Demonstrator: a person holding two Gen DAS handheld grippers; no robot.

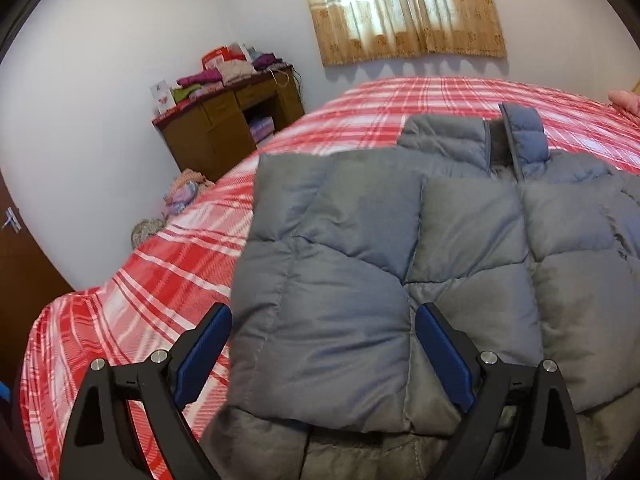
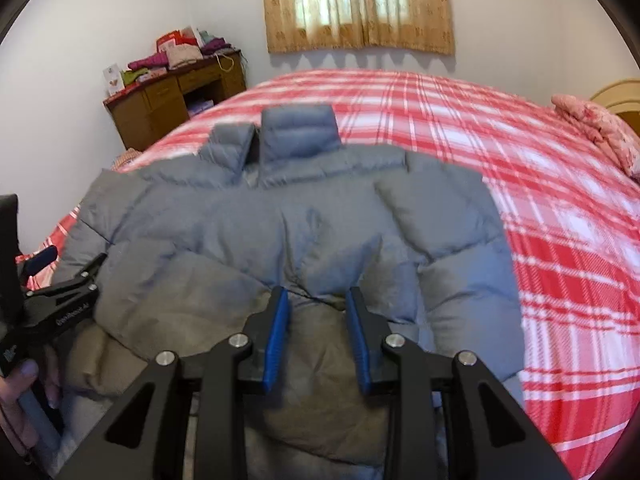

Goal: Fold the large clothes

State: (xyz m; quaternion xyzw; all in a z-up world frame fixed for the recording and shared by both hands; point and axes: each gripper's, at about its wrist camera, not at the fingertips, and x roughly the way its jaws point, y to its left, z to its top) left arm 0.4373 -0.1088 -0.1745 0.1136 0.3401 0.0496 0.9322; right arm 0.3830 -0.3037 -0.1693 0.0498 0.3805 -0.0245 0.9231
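Note:
A grey quilted puffer jacket [image 1: 400, 240] lies front up on the bed, collar away from me, with both sleeves folded in over its chest. It also shows in the right wrist view [image 2: 280, 232]. My left gripper [image 1: 324, 320] is open above the folded left sleeve, jaws wide apart and empty. My right gripper [image 2: 318, 300] is open above the jacket's lower middle, jaws moderately apart and empty. The left gripper [image 2: 66, 264] shows at the left edge of the right wrist view, held by a hand.
The bed has a red and white plaid sheet [image 2: 520, 160]. A wooden desk [image 1: 232, 120] piled with folded clothes stands in the far left corner. A curtained window [image 2: 356, 4] is behind the bed. A pink pillow [image 2: 592, 128] lies at the right.

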